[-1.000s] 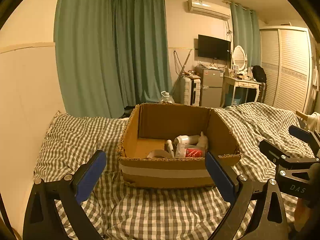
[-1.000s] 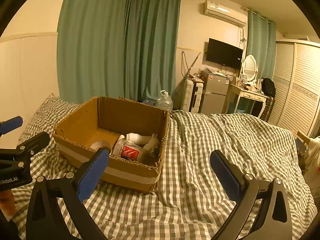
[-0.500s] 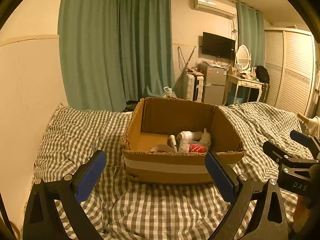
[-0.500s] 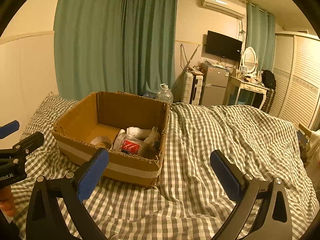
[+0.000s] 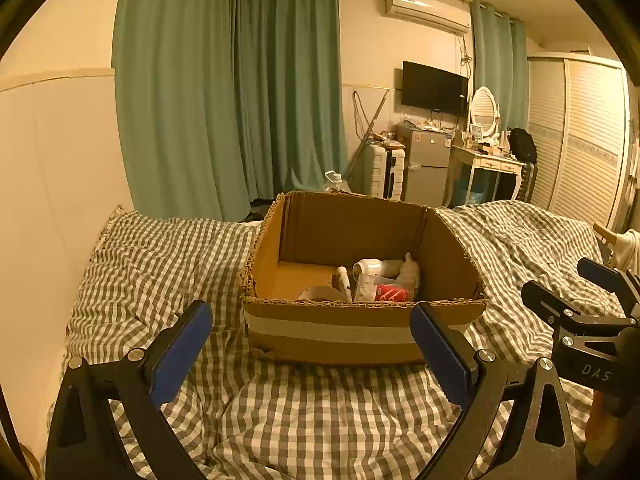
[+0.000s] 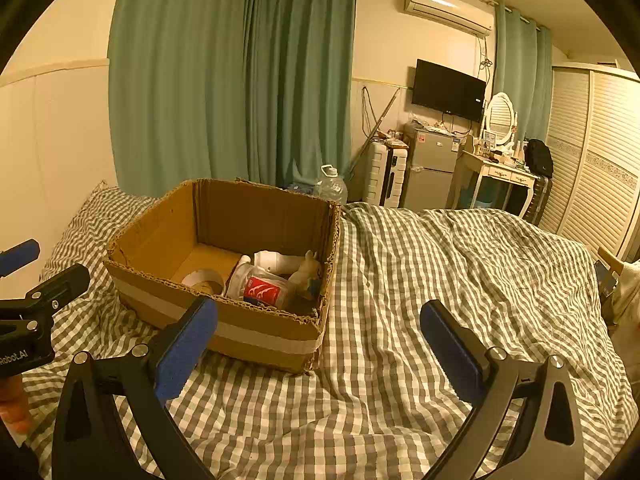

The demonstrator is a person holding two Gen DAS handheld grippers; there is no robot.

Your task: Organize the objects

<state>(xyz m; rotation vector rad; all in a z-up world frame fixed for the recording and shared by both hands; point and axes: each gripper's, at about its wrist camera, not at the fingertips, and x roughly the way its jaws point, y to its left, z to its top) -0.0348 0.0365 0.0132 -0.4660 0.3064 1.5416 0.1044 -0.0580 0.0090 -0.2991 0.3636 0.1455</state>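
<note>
An open cardboard box (image 5: 332,326) (image 6: 256,332) sits on the checked bed cover. Inside lie a roll of tape (image 6: 203,280), a clear cup with a red label (image 6: 262,290) (image 5: 390,292), a white bottle (image 6: 276,260) (image 5: 378,267) and a small white toy (image 6: 308,270). My left gripper (image 5: 312,350) is open and empty, just short of the box's near wall. My right gripper (image 6: 320,340) is open and empty, near the box's front right corner. Each gripper shows at the edge of the other's view.
The bed cover (image 6: 460,280) stretches to the right of the box. A wall (image 5: 48,184) runs along the bed's left side. Beyond the bed stand green curtains (image 5: 240,100), a water jug (image 6: 330,186), a small fridge (image 6: 432,168), a dressing table (image 6: 500,176) and a wardrobe (image 6: 592,160).
Both grippers have drawn back and risen slightly from the box, which now looks a little farther away. Both stay open and empty.
</note>
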